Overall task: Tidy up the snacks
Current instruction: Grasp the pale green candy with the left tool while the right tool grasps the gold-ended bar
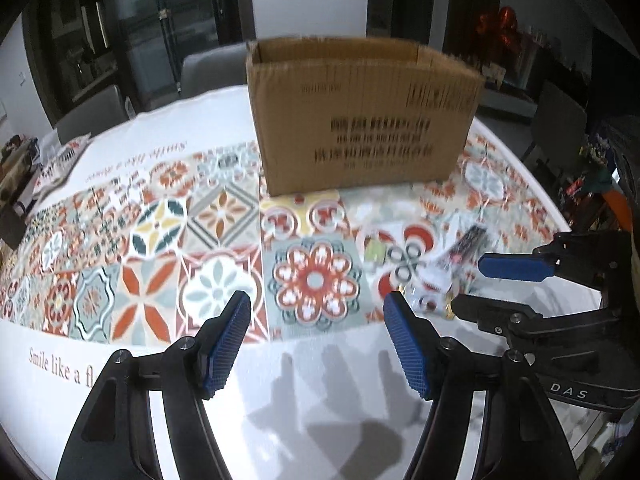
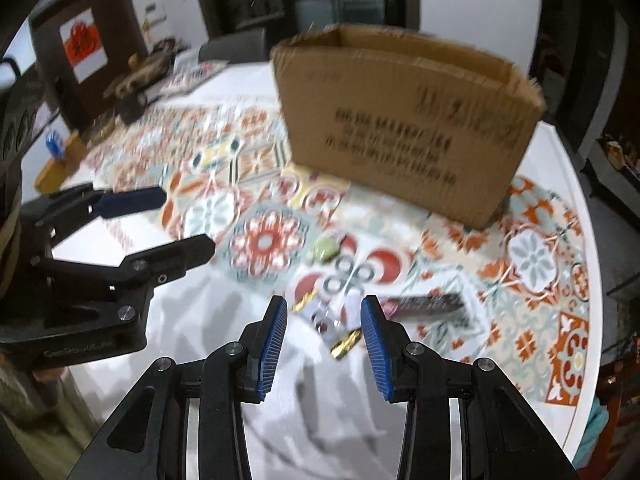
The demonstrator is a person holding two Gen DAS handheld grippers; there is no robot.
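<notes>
On the tile-patterned round worktop point(image 1: 224, 216), an open brown cardboard box point(image 1: 360, 120) is sitting at twelve o'clock; you are holding both the left gripper point(image 1: 316, 308) and the right gripper point(image 2: 324, 312) with jaws wide over small wrapped snacks point(image 2: 340, 320).

Dim room, overhead glare, motion blur (right view worst), fisheye-warped edges.

A cardboard box point(image 1: 362, 116) stands upright on the tabletop point(image 1: 300, 380), toward the far side, its top open. Nearer than the box and to its right lies a loose cluster of snacks: a small round packet point(image 2: 325, 249) farthest left, a long bar wrapper point(image 2: 424, 303) to the right, and a white wrapper point(image 2: 352, 306) between them. The left tongs point(image 1: 316, 320) hang over the near tabletop, left of the cluster. The right tongs point(image 2: 324, 326) hang directly above the cluster's near edge. Chairs point(image 1: 212, 66) stand behind the far rim.
</notes>
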